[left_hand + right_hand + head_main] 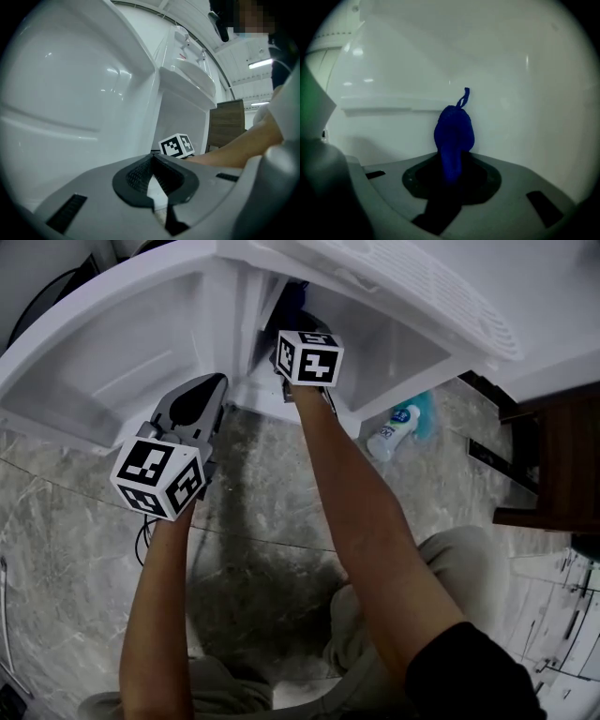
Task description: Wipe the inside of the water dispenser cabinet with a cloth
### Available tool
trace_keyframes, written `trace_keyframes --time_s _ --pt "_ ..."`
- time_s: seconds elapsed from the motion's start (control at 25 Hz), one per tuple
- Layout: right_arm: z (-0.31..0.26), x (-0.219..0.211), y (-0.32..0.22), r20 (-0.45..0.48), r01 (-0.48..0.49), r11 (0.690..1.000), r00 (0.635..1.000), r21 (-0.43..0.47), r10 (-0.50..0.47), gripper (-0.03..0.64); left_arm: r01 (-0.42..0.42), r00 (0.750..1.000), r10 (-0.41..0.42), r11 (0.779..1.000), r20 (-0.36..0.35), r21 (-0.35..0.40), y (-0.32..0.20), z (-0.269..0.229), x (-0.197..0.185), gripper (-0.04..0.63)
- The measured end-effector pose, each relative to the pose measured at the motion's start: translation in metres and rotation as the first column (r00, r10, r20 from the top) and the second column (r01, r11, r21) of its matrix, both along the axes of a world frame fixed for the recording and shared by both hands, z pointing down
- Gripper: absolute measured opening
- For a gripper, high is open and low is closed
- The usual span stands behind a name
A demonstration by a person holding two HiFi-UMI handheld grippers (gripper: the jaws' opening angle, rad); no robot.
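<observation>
Though faint overhead, blue cloth [453, 133] (bunched) in right claw [453, 169].

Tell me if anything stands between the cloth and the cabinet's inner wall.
Nothing visible does. The right gripper is shut on the cloth, and only the bare white cabinet wall lies right ahead. Whether the cloth touches it cannot be told. The left gripper, shut and empty, is out by the door.

Glossy white plastic cabinet [525, 70]; soft blue cloth [453, 136]; polished marble floor [75, 540].
</observation>
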State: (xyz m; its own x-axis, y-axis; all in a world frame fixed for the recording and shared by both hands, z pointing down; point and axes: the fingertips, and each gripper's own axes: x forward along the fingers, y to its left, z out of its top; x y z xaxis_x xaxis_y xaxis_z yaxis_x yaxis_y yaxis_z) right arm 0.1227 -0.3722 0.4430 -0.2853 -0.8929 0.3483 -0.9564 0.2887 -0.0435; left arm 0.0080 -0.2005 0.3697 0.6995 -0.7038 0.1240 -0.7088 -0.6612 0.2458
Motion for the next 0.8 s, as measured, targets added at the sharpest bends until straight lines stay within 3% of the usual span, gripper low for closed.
trace_keyframes --time_s 0.12,0.44,0.64,0.8 --pt "-0.004 0.000 -0.001 0.036 0.003 0.999 0.999 0.034 -0.004 0.086 0.017 1.000 -0.017 1.000 -0.017 0.006 0.001 -0.002 -0.003 0.008" --pt "-0.004 -0.001 0.000 0.135 -0.011 1.000 0.991 -0.002 0.011 0.086 0.029 0.995 -0.025 0.999 -0.094 0.043 0.027 -0.022 -0.005 0.008" --pt "-0.032 0.005 0.000 0.256 -0.050 0.993 0.967 0.109 0.020 0.086 0.054 0.990 -0.046 0.997 -0.130 0.057 0.026 -0.037 -0.012 0.008" --pt "-0.071 0.012 0.001 0.406 -0.109 0.969 0.914 0.222 0.010 0.086 0.052 0.991 -0.043 0.996 -0.129 0.071 0.026 -0.045 -0.012 0.008"
